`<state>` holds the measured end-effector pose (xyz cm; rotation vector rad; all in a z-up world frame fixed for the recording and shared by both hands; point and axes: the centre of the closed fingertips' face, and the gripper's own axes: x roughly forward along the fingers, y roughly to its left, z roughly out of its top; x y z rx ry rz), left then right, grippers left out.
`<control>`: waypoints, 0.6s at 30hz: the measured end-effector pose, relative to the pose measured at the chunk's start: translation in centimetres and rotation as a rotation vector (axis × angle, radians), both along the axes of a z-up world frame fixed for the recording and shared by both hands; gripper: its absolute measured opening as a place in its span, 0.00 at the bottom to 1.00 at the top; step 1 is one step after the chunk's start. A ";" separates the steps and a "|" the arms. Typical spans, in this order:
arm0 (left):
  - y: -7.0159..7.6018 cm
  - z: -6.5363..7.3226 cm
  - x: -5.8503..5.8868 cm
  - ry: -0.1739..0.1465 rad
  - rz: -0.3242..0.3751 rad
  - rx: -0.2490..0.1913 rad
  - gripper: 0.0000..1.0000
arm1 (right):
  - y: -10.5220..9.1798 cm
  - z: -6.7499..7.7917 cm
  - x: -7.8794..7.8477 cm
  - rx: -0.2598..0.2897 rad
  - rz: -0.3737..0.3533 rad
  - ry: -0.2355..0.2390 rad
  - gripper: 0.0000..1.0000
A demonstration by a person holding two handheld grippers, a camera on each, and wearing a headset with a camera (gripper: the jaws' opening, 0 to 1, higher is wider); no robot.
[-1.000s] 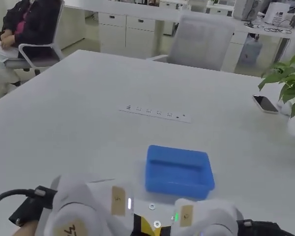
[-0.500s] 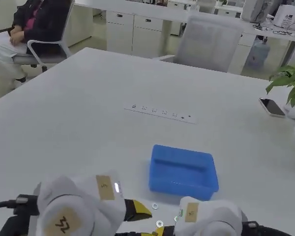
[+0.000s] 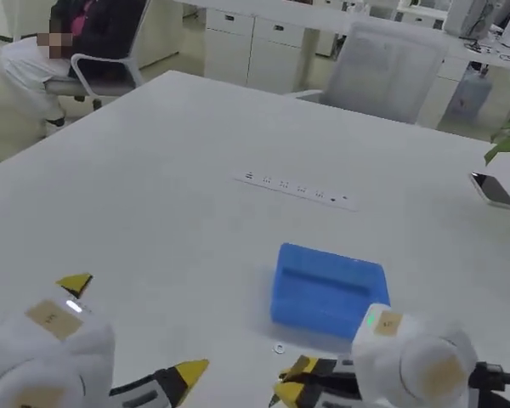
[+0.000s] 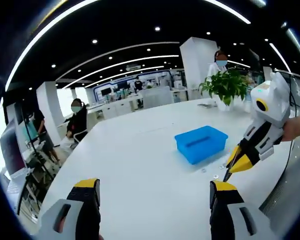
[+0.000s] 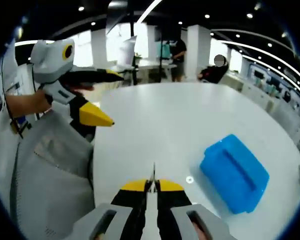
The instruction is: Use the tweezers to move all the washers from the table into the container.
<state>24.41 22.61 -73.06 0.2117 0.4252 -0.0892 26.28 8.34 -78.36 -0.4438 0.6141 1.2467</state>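
The right gripper [image 5: 153,186] has its jaws pinched narrow on the tweezers [image 5: 153,172], whose long axis runs straight out along them. One washer [image 5: 189,179] lies on the table [image 5: 155,125] just ahead and to the right of the tips, near the blue container [image 5: 235,172]. The left gripper [image 3: 133,326] gapes wide and empty, farther from the washer. No writing is legible.

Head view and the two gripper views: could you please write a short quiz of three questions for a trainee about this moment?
1. True or false: the left gripper has its jaws shut.
2. What does the right gripper hold? A: a washer. B: the tweezers. C: nothing.
3. Where does the washer closest to the blue container lie?
Key: 1 false, the jaws stand wide apart; 2 B; 3 on the table, just in front of the container.
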 end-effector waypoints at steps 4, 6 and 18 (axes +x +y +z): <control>-0.2 -0.1 0.0 -0.011 0.018 -0.049 0.98 | -0.4 0.7 2.3 0.010 -0.040 -0.005 0.03; -0.2 -0.3 -0.1 -0.010 0.022 -0.044 0.99 | -0.4 1.0 3.4 0.019 -0.052 -0.014 0.03; 0.2 -1.1 -0.1 0.004 0.022 -0.038 0.99 | 0.5 -0.9 6.2 -0.008 -0.059 -0.022 0.04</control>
